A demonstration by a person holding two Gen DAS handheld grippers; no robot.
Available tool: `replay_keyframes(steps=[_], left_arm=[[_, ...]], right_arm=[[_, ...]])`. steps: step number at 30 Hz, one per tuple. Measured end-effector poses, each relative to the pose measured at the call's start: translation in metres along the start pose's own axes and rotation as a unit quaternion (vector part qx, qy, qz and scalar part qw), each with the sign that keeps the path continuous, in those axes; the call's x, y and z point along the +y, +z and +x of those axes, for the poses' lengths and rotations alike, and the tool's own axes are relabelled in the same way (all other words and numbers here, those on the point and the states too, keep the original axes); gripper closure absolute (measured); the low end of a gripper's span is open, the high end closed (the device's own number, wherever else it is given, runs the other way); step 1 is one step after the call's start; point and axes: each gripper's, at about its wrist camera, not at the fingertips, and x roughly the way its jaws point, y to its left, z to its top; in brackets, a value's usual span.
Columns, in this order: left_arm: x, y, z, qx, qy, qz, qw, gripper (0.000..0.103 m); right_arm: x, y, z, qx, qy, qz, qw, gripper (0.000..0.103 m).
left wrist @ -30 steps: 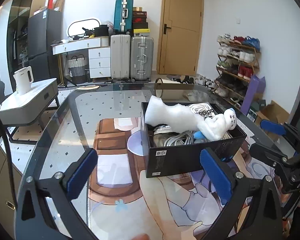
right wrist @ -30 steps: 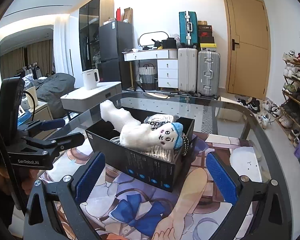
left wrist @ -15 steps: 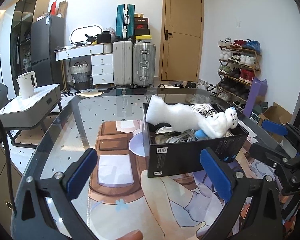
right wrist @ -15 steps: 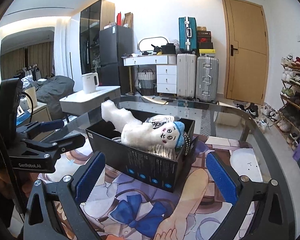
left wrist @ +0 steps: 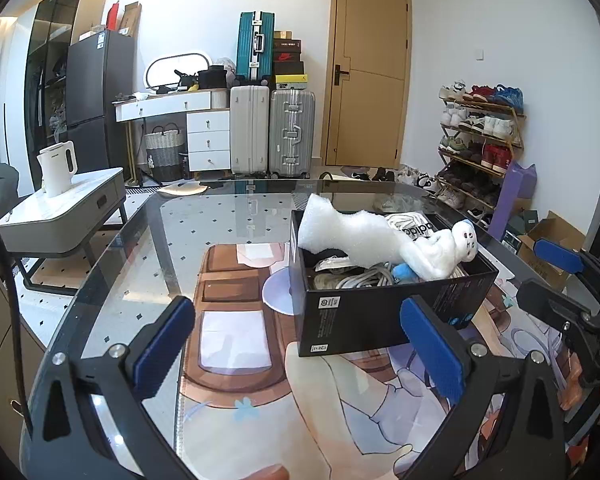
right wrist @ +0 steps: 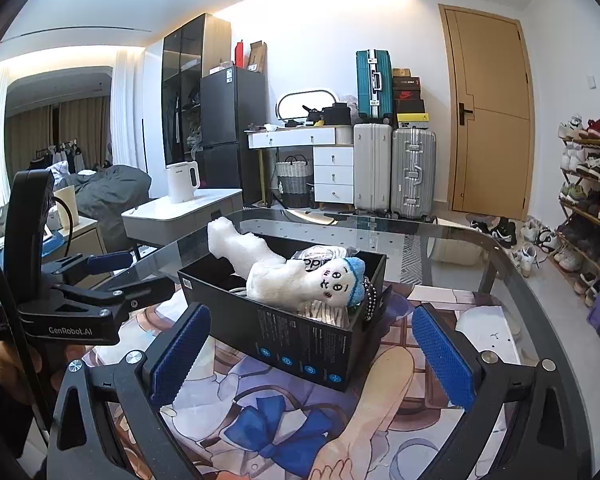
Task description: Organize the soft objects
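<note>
The plush [right wrist: 300, 284] lies across the top of the box [right wrist: 300, 344] on the counter [left wrist: 220, 232], its foam end [left wrist: 332, 224] poking over the rim. I think a careless nudge could tip it out. My left gripper [left wrist: 296, 348] and right gripper [right wrist: 312, 354] are both wide open, holding nothing, short of the box.

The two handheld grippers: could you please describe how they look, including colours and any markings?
Both the left gripper and the right gripper have matte black frames with silver bolts and blue ribbed pads on the jaws. In the right wrist view, the left gripper's side bears white "GenRobot.AI" lettering, with a black cable beside it.
</note>
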Motion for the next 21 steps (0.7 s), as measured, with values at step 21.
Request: replay_keyframes(steps=[21], left_arm=[[0.0035,-0.0001,0.0017,-0.001,-0.001,-0.008,1.0000,0.000]], right_arm=[[0.0063,0.0000,-0.0050,-0.005,-0.005,-0.007,1.000,0.001]])
